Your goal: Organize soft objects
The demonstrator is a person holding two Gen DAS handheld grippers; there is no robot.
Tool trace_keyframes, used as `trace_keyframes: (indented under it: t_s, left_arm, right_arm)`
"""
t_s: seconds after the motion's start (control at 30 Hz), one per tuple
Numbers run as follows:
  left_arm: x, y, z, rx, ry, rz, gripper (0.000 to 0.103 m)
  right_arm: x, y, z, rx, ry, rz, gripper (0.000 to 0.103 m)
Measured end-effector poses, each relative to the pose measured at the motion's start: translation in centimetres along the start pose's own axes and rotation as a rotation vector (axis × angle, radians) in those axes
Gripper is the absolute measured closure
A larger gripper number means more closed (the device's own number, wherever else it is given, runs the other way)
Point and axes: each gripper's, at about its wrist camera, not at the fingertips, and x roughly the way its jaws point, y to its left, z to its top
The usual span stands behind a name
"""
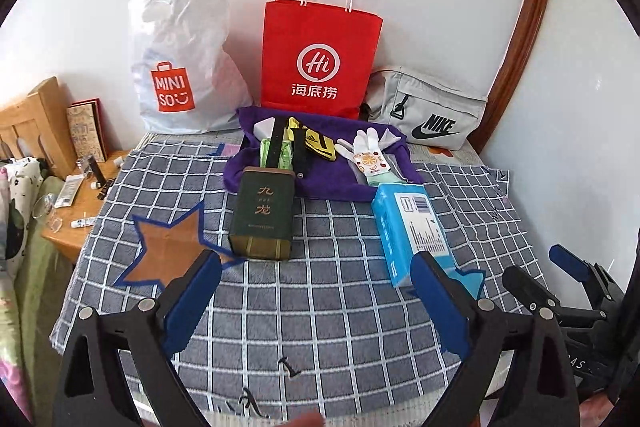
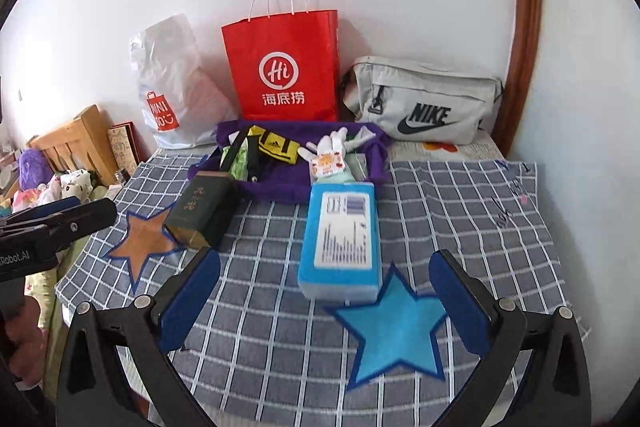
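Left gripper (image 1: 316, 279) wide open, nothing between its fingers, hovering over checked cloth (image 1: 320, 307); right gripper (image 2: 324, 279) also wide open and empty, low over the same cloth. Blue star (image 2: 394, 327) lies between the right fingers; brown star (image 1: 168, 247) sits just ahead of the left gripper's left finger. Beyond them, green tin (image 1: 264, 215) lying next to the brown star, and blue tissue pack (image 2: 342, 247) touching the blue star's tip. Further back, purple tray (image 1: 320, 183) holds the soft stuff: white glove (image 1: 366, 147), yellow-black item (image 1: 316, 143), green packet (image 1: 272, 153). Against wall: Miniso bag (image 1: 180, 67), red bag (image 1: 320, 55), Nike pouch (image 1: 432, 115).
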Motion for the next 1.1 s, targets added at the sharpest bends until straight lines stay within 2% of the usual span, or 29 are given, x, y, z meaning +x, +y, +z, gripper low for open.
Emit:
trace_keyframes:
  t_s: [0.13, 0.23, 0.37, 0.57, 1.1]
  left_arm:
    - [-2.2, -0.3, -1.4, -0.012, -0.034, 0.006, 0.006]
    - [-3.2, -0.8, -2.3, 0.001, -0.050, 0.054, 0.006]
    - [-4.7, -1.3, -2.9, 0.007, -0.076, 0.063, 0.006]
    - [-6.1, -1.7, -3.5, 0.031, -0.111, 0.133, 0.006]
    - [-6.8, -1.8, -4.3, 0.037, -0.118, 0.136, 0.006]
  right_arm:
    - [-2.3, -0.6, -1.4, 0.006, -0.019, -0.023, 0.000]
    - [-3.6, -0.7, -2.1, 0.007, -0.029, -0.023, 0.000]
    - [-5.0, -0.7, -2.4, 0.008, -0.049, -0.025, 0.000]
    - [-6.1, -0.9, -2.8, 0.013, -0.064, -0.034, 0.000]
    - [-7.2, -0.7, -3.1, 0.014, -0.077, -0.023, 0.000]
